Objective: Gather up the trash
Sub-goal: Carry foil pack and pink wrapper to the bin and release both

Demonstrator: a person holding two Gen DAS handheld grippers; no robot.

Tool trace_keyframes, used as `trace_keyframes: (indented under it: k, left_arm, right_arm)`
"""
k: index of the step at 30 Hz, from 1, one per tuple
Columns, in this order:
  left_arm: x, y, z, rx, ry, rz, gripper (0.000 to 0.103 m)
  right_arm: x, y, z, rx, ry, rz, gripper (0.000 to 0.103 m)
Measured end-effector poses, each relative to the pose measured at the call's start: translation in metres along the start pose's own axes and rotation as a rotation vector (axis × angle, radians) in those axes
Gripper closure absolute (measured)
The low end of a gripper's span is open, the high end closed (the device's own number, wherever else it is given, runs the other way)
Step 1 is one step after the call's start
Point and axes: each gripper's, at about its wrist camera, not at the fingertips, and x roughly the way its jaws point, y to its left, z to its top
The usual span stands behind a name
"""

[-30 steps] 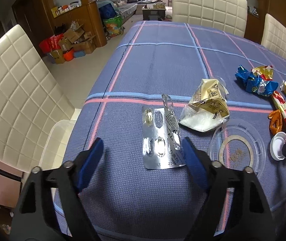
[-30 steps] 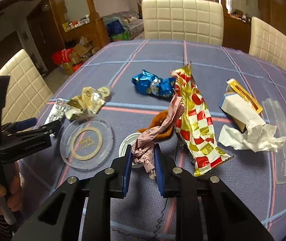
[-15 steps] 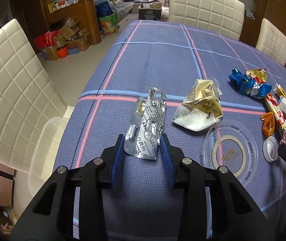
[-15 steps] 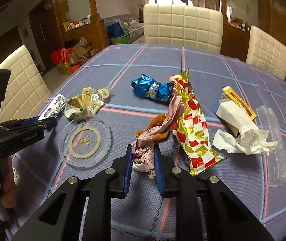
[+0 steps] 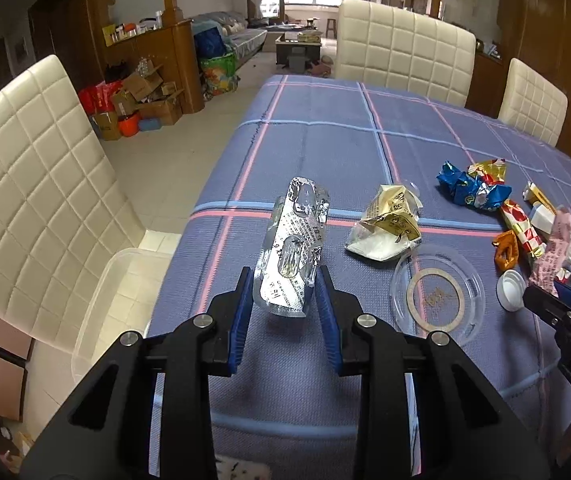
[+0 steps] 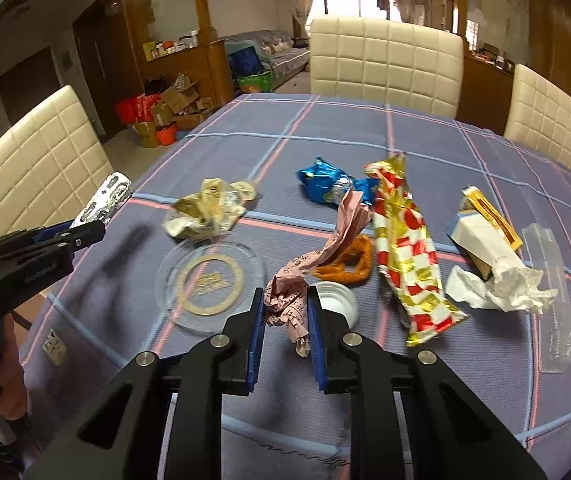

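Observation:
My left gripper (image 5: 284,286) is shut on a silver pill blister pack (image 5: 292,248) and holds it lifted above the blue plaid tablecloth (image 5: 325,140). The pack also shows in the right wrist view (image 6: 105,198), with the left gripper (image 6: 85,232) at the table's left edge. My right gripper (image 6: 285,304) is shut on a crumpled pink paper receipt (image 6: 317,256), raised off the table. The right gripper (image 5: 557,300) shows at the right in the left wrist view, with the pink receipt (image 5: 553,248) in it.
On the table lie a clear plastic lid (image 6: 209,280), a white cap (image 6: 339,300), a cream wrapper (image 6: 205,212), a blue wrapper (image 6: 325,184), a red-gold wrapper (image 6: 409,248), an orange wrapper (image 6: 353,268), a small box with tissue (image 6: 489,252). A clear bin (image 5: 113,304) stands beside the left chair (image 5: 33,184).
My left gripper shut on the blister pack and lifted it off the table. My right gripper rose a little with the pink receipt.

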Motion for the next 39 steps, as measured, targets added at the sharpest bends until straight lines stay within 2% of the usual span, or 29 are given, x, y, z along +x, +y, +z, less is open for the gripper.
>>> trace_keyframes:
  k: [8,15,18,26,39]
  left_arm:
    - [-0.036,0.031,-0.016,-0.011,-0.064,0.07,0.07]
    - [-0.05,0.073,-0.031,-0.058,-0.079,0.129,0.07]
    - [-0.054,0.089,-0.036,-0.078,-0.085,0.148,0.07]
    - [-0.052,0.128,-0.042,-0.134,-0.087,0.195,0.07]
    - [-0.043,0.176,-0.04,-0.205,-0.079,0.266,0.07]
  right_arm:
    - [0.005,0.051,0.013,-0.085,0.006,0.068,0.083]
    - [0.013,0.111,0.028,-0.22,-0.065,0.162,0.083]
    - [0.021,0.14,0.035,-0.289,-0.088,0.16,0.083]
    - [0.027,0.197,0.04,-0.417,-0.136,0.248,0.083]
    - [0.054,0.238,0.054,-0.502,-0.104,0.282,0.08]
